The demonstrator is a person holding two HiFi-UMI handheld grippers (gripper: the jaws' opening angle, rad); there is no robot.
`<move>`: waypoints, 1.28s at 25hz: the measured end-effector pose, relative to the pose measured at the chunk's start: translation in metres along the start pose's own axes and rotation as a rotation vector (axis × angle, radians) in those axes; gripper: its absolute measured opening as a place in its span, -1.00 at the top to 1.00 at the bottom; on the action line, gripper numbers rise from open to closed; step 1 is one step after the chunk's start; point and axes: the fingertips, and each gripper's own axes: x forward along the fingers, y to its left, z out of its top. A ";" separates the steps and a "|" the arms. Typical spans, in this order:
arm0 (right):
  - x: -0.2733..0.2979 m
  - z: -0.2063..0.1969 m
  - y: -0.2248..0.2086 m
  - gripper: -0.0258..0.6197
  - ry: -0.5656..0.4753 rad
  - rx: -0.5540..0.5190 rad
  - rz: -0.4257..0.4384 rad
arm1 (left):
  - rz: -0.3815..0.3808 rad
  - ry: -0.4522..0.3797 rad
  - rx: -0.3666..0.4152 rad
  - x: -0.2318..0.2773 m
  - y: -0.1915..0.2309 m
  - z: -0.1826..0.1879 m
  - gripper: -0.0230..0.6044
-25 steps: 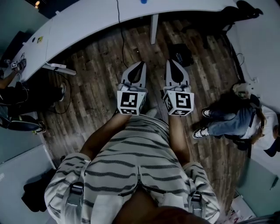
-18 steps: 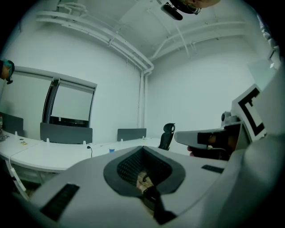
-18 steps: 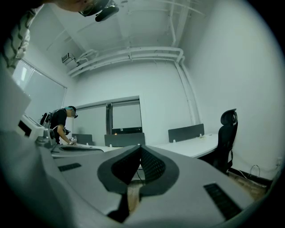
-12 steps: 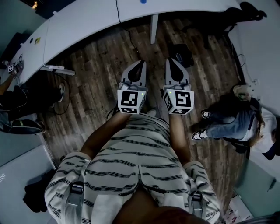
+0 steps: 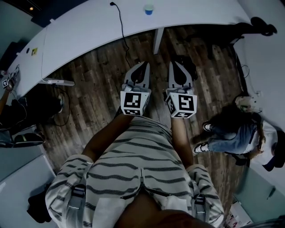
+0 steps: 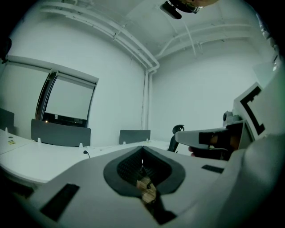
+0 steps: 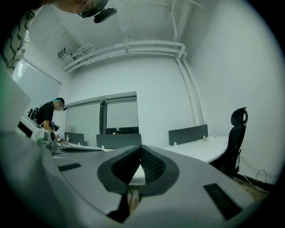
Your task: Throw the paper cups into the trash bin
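Now standing over a wood-plank floor [image 5: 98, 75], holding the left gripper [image 5: 143, 67] and the right gripper [image 5: 174, 64] side by side, close but apart, just ahead of a striped shirt [image 5: 133, 164]. Both pointed forward, away from the body, with the marker cubes [image 5: 134, 103] nearest the torso.

Left gripper: fingers pressed together, meeting at the tips, gripping nothing. Only a sliver of floor visible through the hollow behind the tips in the left gripper view.

Right gripper: fingers likewise closed at the tips and empty. A strip of white desktop visible through the hollow behind them in the right gripper view.

Well apart from both grippers, on the curved white desk [image 5: 89, 26] at the top of the head view: a small round cup [image 5: 148, 9] with a blue top, standing upright. Cannot tell whether paper. Near it, a black cable [image 5: 121, 26] running across the desk and down over the edge towards the floor.

Under the desk: a white desk leg [image 5: 156, 38] and, just beside it, a dark bag [image 5: 186, 62] on the floor ahead of the right gripper.

At the right of the head view, a person in jeans [image 5: 231, 131], low to the floor. In the right gripper view, a black office chair [image 7: 236, 138] beside a far desk and another person [image 7: 46, 113] standing at the left.
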 end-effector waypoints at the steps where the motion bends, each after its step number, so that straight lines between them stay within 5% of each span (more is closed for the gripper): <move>1: 0.012 0.001 -0.002 0.89 0.004 -0.002 -0.006 | -0.005 0.002 0.004 0.011 0.009 0.001 0.85; 20: 0.213 0.047 -0.032 0.89 -0.029 -0.002 -0.179 | -0.155 0.008 -0.015 0.183 0.146 0.043 0.85; 32: 0.269 0.049 -0.048 0.89 -0.016 -0.001 -0.258 | -0.220 0.036 -0.028 0.249 0.181 0.039 0.85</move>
